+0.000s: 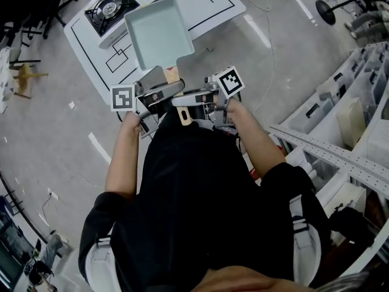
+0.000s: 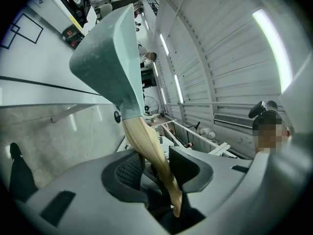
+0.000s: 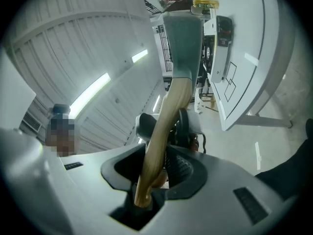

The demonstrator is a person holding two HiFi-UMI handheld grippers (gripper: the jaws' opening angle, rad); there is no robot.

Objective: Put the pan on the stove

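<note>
A pale teal rectangular pan with a wooden handle hangs in the air over the near edge of the white table. Both grippers are shut on that handle, side by side: my left gripper and my right gripper. The left gripper view shows the handle running between the jaws of the left gripper up to the pan. Seen from the right gripper, the handle likewise passes between its jaws, with the pan above. A portable gas stove sits at the table's far left corner.
Black outlines are drawn on the table top. White metal shelving with bins stands to the right. A black chair and a small yellow object are on the floor at the left.
</note>
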